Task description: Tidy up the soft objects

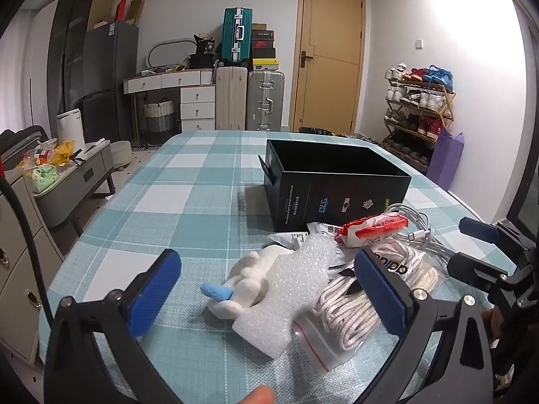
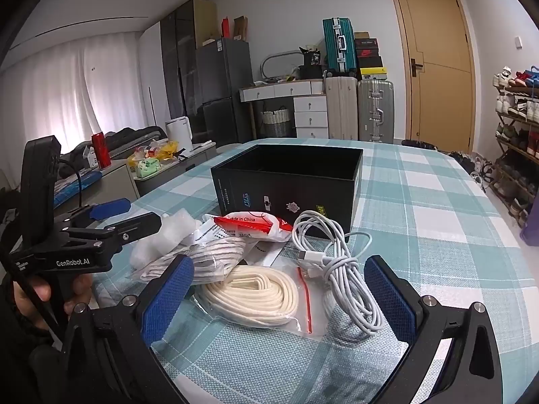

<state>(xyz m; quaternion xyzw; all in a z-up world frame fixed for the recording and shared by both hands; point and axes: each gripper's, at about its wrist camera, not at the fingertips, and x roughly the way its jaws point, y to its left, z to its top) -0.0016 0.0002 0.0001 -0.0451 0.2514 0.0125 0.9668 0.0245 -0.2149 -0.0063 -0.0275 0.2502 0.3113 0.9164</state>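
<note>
An open black box (image 1: pixel 337 185) (image 2: pixel 286 181) stands on the checked tablecloth. In front of it lie a white plush toy (image 1: pixel 247 286) with a blue part, a white foam sheet (image 1: pixel 289 289), a bag of white laces (image 1: pixel 350 309), a red-and-white packet (image 1: pixel 367 230) (image 2: pixel 256 225), a bag of cream cord (image 2: pixel 252 294) and a white coiled cable (image 2: pixel 337 269). My left gripper (image 1: pixel 266 289) is open above the toy and foam. My right gripper (image 2: pixel 279 298) is open over the cream cord and cable. Nothing is held.
The table (image 1: pixel 188 202) has free cloth to the left and behind the box. A low grey cabinet (image 1: pixel 74 181) with clutter stands at the left. Suitcases (image 1: pixel 249 101), a door (image 1: pixel 330 57) and a shoe rack (image 1: pixel 417 107) line the far wall.
</note>
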